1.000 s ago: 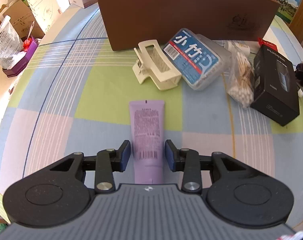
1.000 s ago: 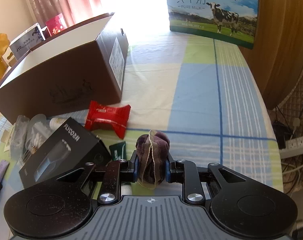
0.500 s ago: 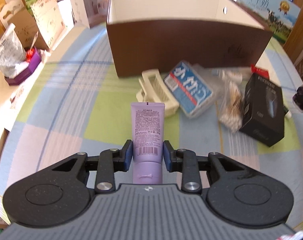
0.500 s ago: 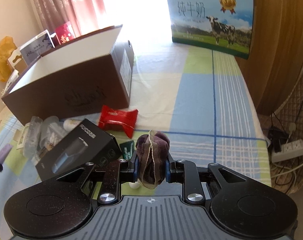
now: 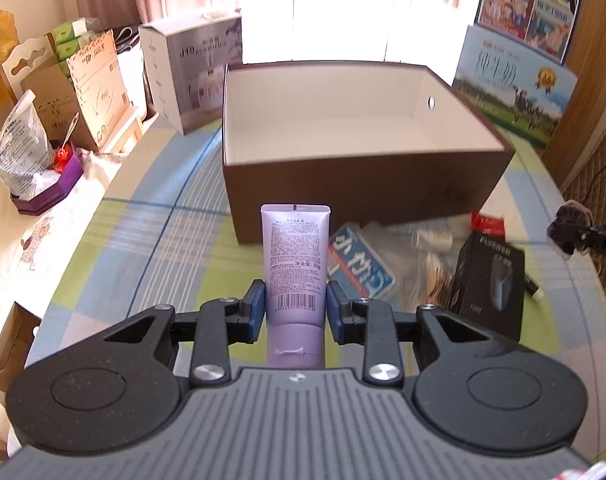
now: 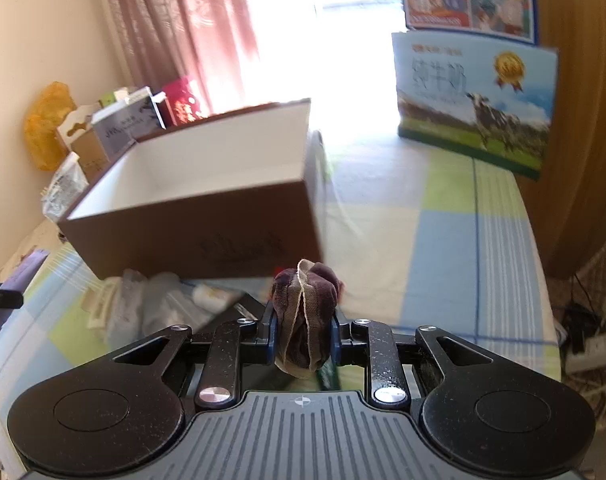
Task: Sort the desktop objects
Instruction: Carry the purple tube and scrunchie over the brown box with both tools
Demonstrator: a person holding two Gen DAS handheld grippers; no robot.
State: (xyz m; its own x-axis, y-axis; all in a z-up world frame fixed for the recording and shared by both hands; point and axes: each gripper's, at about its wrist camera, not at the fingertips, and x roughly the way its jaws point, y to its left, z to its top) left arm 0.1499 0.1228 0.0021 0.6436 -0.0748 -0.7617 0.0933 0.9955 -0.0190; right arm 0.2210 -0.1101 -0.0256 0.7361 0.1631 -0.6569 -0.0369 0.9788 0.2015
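Both loads have been lifted off the bench. Centre frame, the left gripper (image 5: 295,306) jaws clamp the lilac tube (image 5: 295,258) before the open brown box (image 5: 363,184); the right gripper (image 6: 301,330) jaws pinch a purple scrunchie (image 6: 305,312), box upper left, so dropping in looks next.

We see a home room, lived-in. Pink curtains (image 6: 191,28) hang at a sunlit window, and a checked cloth (image 6: 443,240) covers the table or bed, we can't tell which. A milk carton box (image 6: 475,108) stands at the far edge, cardboard boxes (image 5: 91,92) and plastic bags (image 5: 19,148) are piled alongside, and a power strip (image 6: 595,350) lies on the floor.
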